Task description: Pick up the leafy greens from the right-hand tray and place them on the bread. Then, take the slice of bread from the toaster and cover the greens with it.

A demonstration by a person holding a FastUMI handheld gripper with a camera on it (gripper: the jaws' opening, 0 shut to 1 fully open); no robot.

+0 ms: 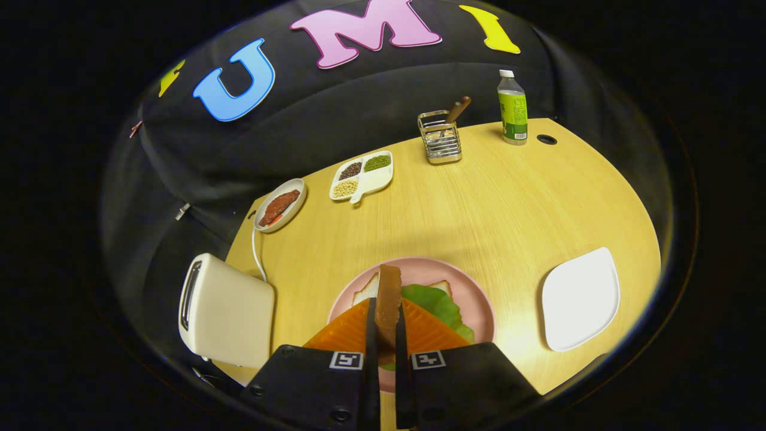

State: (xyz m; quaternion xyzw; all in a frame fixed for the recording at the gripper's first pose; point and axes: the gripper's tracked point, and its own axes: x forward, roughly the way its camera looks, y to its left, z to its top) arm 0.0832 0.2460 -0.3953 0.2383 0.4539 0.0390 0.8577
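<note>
Gripping bread slice (389,293), hand-held gripper (387,326) seemingly tilted

The fingers (388,335) pinch a bread slice (389,299) above the pink plate (479,305). The toaster (224,311) stands close on one side. Bare table (508,209) lies wide open between the pink plate and the white tray (580,299).

Far across my wooden worktop (479,203) stands a green-labelled bottle (513,108), with a dark round hole (546,139) in the worktop just beside it. A wire holder (440,140) with a brown-handled utensil (456,111) stands near the bottle. Further left lie a divided dish (361,175) of beans and grains and a small oval plate (280,205) with something reddish-brown on it.
</note>
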